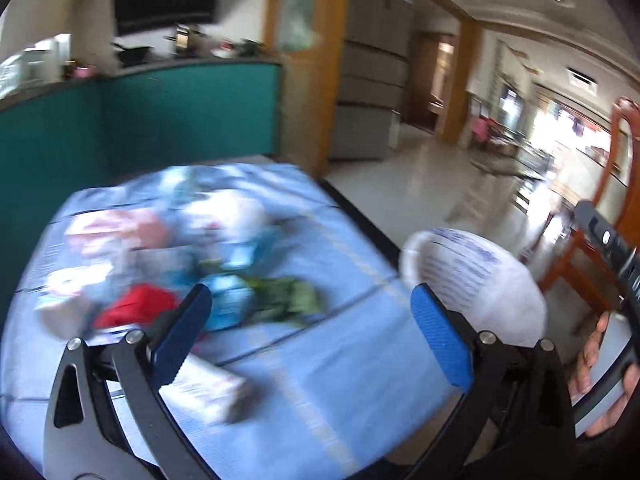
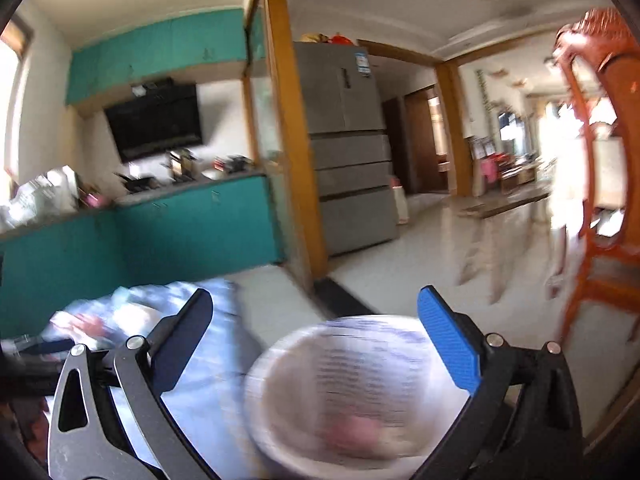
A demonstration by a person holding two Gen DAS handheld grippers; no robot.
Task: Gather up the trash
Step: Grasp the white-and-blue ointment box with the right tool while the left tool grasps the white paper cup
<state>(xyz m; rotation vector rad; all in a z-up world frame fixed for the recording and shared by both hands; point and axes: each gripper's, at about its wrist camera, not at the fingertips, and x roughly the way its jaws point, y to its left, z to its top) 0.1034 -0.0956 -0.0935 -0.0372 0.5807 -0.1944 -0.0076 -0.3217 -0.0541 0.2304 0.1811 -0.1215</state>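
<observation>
Left wrist view: your left tongs [image 1: 310, 332] are spread wide with nothing between them, above the blue-covered bench [image 1: 328, 396]. The trash pile [image 1: 180, 264] lies ahead, blurred: crumpled wrappers, something red, something green, a small carton [image 1: 212, 392] nearest. All of it looks light and soft, likely crushable; pinch a wrapper across its bunched middle.

Right wrist view: your right tongs [image 2: 316, 344] gape wide too, holding nothing. The white bin [image 2: 360, 392] sits below them, something pink inside, just off the bench edge.
</observation>
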